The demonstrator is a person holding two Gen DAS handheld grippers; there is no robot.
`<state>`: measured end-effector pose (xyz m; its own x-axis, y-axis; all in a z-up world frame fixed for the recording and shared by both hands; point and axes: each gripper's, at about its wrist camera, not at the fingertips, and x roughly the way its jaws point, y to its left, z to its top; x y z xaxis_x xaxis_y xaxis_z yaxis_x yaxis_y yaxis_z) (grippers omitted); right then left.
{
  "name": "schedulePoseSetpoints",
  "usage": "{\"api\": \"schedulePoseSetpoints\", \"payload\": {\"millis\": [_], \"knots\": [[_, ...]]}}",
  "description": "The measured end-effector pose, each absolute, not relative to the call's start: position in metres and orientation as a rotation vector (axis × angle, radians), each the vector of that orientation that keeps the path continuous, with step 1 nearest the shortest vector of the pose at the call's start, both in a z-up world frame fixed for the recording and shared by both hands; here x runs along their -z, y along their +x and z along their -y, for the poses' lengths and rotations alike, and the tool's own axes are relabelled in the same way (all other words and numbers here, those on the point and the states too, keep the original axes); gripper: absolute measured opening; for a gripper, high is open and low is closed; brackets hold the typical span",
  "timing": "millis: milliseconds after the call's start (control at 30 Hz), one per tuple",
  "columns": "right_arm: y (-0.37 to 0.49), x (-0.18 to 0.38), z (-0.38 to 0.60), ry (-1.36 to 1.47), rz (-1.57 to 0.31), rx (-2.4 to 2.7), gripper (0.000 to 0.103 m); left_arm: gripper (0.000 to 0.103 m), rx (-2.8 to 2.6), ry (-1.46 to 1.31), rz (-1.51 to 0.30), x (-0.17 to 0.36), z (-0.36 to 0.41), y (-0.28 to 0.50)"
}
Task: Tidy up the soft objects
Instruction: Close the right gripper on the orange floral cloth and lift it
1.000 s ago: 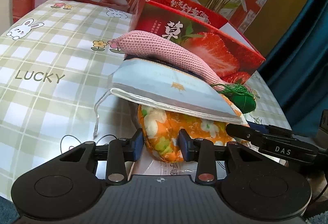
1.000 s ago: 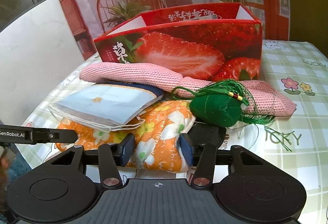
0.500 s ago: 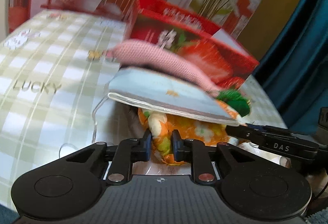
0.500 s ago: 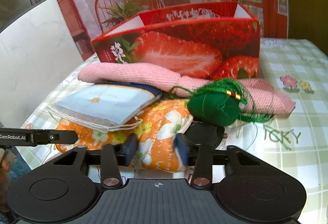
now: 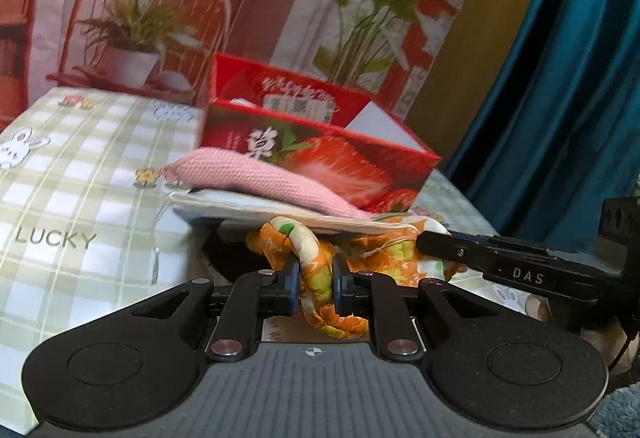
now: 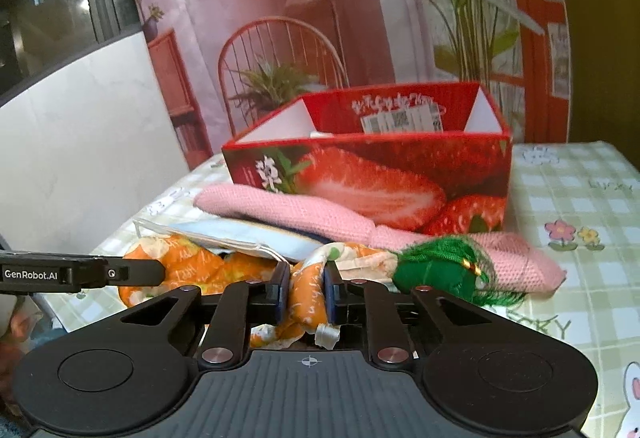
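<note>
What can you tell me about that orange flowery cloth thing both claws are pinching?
The orange floral padded cloth looks like soft quilted fabric, orange with white and green flowers and pale piped edging. It lies bunched at the bottom of the pile on the checked tablecloth, with the light blue drawstring pouch and pink knitted piece stacked on it. The left gripper and right gripper are each shut on a fold of it. The green tasselled pouch rests against its right end.
</note>
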<state>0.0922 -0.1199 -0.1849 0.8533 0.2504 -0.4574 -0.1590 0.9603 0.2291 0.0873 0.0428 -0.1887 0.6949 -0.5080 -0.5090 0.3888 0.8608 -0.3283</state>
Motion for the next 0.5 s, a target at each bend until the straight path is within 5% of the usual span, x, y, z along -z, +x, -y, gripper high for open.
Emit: {"api": "schedulePoseSetpoints", "payload": {"millis": [500], "knots": [[0.051, 0.128, 0.13, 0.153, -0.312, -0.215, 0.014, 0.017, 0.599, -0.235, -0.429, 0.136, -0.054, 0.058]]}}
